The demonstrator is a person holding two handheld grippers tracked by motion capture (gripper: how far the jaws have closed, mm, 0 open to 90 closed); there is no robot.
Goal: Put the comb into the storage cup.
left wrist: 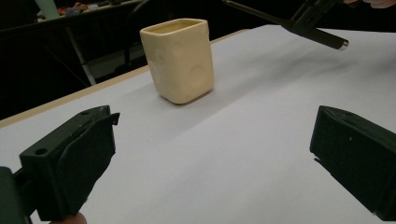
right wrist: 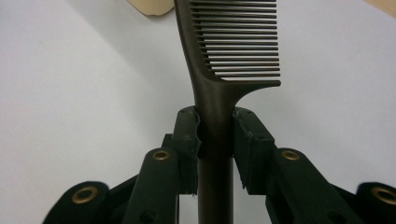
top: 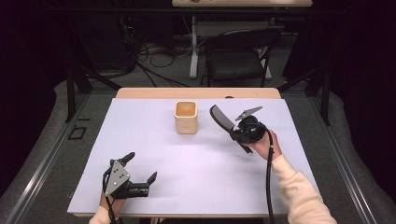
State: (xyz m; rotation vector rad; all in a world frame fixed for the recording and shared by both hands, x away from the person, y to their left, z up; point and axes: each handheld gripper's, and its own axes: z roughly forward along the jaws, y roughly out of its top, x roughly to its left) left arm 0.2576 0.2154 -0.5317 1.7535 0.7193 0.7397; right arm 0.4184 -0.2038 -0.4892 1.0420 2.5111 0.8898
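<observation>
Clamping the comb (right wrist: 219, 88) by its handle, the right gripper (right wrist: 215, 140) points its teeth forward. Cup (top: 186, 117) stands nearby, left.

High overhead forward-down view; two close tongs-mounted views sharing the cup (left wrist: 180, 58).

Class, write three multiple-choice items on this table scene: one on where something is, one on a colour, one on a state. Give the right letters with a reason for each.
1. Where does the cup stand? A) on the white sheet, left of the comb B) on the floor C) on the chair
2. What colour is the comb? A) red B) black C) yellow
3. How is the right gripper? A) open and empty B) shut on the comb's handle C) lying on the table

Key: 1 A, the high view shows it on the sheet beside the comb. 2 B, its teeth and handle are dark. 3 B, both pads press the handle in the right gripper view.
</observation>
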